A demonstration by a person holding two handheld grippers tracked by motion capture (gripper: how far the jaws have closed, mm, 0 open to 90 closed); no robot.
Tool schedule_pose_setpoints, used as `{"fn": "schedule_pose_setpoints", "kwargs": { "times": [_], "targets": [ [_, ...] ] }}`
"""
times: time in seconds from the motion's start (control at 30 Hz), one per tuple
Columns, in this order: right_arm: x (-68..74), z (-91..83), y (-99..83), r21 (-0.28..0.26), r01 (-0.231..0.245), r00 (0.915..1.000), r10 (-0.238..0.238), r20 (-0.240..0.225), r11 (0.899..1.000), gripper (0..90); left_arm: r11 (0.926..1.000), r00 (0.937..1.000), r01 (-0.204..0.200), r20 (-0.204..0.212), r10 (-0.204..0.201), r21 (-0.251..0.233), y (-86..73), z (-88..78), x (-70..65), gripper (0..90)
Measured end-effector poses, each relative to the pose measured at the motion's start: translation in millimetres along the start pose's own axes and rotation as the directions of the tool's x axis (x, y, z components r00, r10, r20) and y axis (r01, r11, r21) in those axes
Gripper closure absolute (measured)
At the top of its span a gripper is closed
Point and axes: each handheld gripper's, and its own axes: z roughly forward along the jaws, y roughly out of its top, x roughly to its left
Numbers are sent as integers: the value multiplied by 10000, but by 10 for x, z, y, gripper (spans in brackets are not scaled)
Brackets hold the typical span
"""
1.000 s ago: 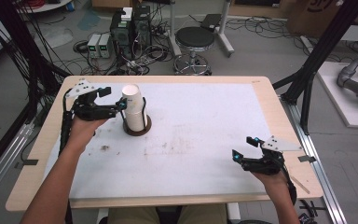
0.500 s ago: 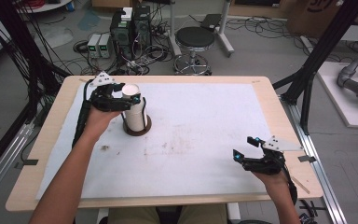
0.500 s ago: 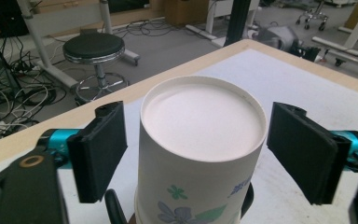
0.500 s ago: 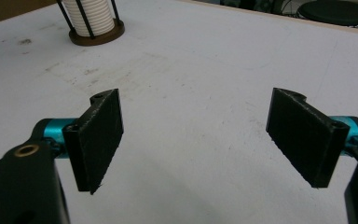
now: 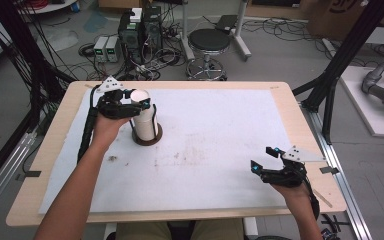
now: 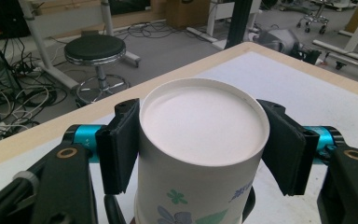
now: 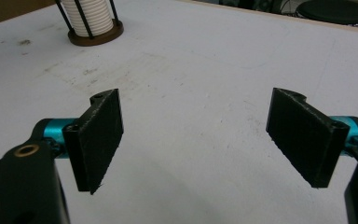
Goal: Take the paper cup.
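Note:
A stack of upturned white paper cups (image 5: 143, 117) stands in a black wire holder with a round brown base (image 5: 147, 139) at the table's back left. My left gripper (image 5: 140, 104) reaches in from the left at the stack's top. Its jaws have just been closing, and both pads press the sides of the top cup (image 6: 200, 126), which has a flower print. My right gripper (image 5: 262, 159) rests near the front right edge, open, with nothing between its pads (image 7: 98, 135). The right gripper view has the cup stack (image 7: 91, 16) far off at its upper left.
A white mat (image 5: 220, 150) covers most of the wooden table. Behind the table on the floor are a black stool (image 5: 208, 42), computer boxes (image 5: 140, 27) and loose cables. Black frame posts stand at both sides.
The left hand moved from the left of the stack to its top, and its jaws narrowed onto the top cup. The right gripper has stayed put.

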Motion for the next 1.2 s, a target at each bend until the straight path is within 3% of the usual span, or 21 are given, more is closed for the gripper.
{"fn": "schedule_pose_setpoints", "kwargs": {
  "times": [0.5,0.77,0.93,1.03,1.13,1.2],
  "targets": [
    [1,-9,2,3,-64,10000,64,-24,10000,190,9994,10000,-64,-76,61,-343,83,-42,-19,343],
    [5,-5,4,7,-62,10000,62,-35,10000,190,9920,9999,46,-118,-62,-1261,220,-163,-55,349],
    [3,-11,4,1,-73,10000,73,-26,10000,190,9849,9999,-77,-93,62,-1728,369,-296,-120,352],
    [1,-8,5,-13,-90,10000,90,-9,10000,190,9753,9999,-104,-103,84,-2204,468,-396,-166,355],
    [2,-5,8,-23,-43,10000,43,-27,10000,190,9707,9999,-162,-76,148,-2396,539,-461,-197,357],
    [9,-9,15,-43,-92,10000,92,36,9999,190,9602,9999,-121,-15,121,-2789,603,-569,-264,359]
  ]
}}
